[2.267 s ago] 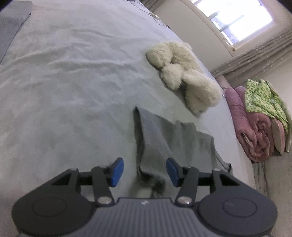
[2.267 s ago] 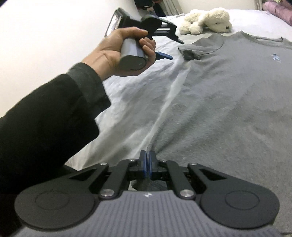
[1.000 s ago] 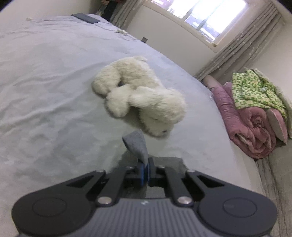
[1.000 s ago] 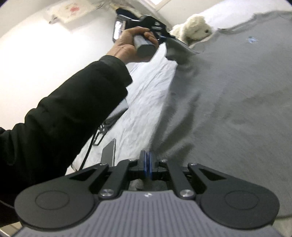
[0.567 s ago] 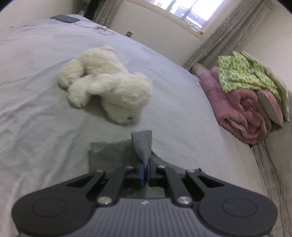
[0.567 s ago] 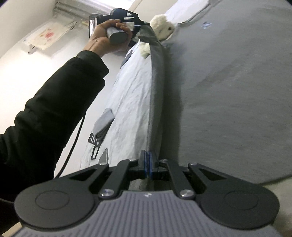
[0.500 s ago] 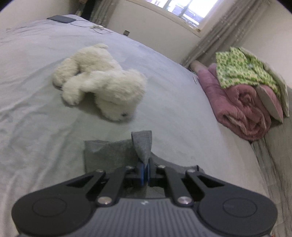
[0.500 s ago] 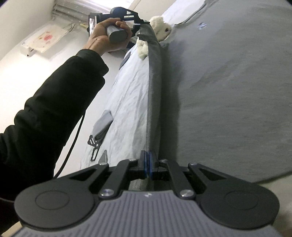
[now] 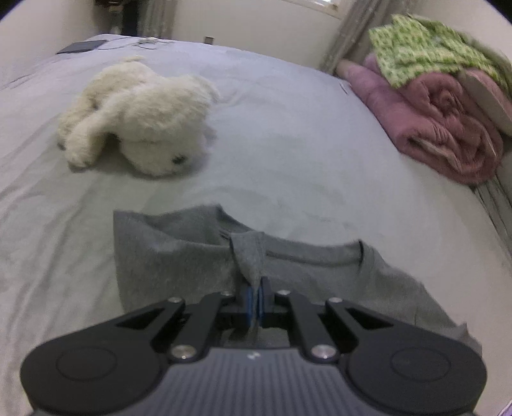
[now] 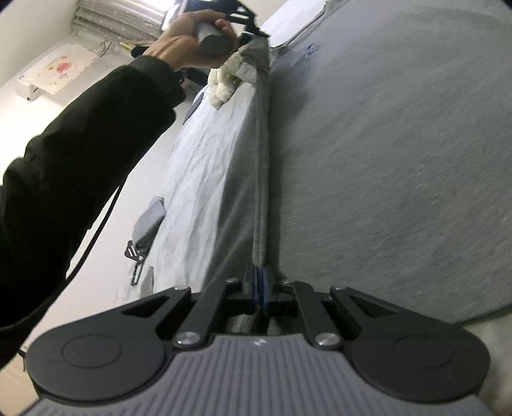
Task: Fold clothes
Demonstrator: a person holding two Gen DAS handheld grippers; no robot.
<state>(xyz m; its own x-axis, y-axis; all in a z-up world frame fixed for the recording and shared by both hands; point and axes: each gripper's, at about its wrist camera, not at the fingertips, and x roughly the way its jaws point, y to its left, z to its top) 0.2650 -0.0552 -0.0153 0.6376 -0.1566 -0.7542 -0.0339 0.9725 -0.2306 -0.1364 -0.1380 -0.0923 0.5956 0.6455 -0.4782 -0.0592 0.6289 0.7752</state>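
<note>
A grey T-shirt (image 10: 384, 153) lies spread on the bed. My left gripper (image 9: 255, 294) is shut on its sleeve and shoulder edge (image 9: 248, 256), lifted over the collar (image 9: 313, 254). My right gripper (image 10: 260, 288) is shut on the shirt's bottom side edge (image 10: 260, 204). The raised side edge runs taut between the two grippers and leans over the shirt body. In the right wrist view the left gripper (image 10: 246, 28) shows at the top, held by a hand in a dark sleeve.
A white plush toy (image 9: 137, 112) lies on the light grey bed sheet (image 9: 288, 144) beyond the shirt. Rolled pink and green bedding (image 9: 441, 105) is stacked at the right. A grey cloth and a dark object (image 10: 147, 227) lie at the bed's left edge.
Both grippers have carried the shirt's left side edge up and across toward the shirt's middle. The left gripper has moved further over the collar; more of the shirt front shows beneath it.
</note>
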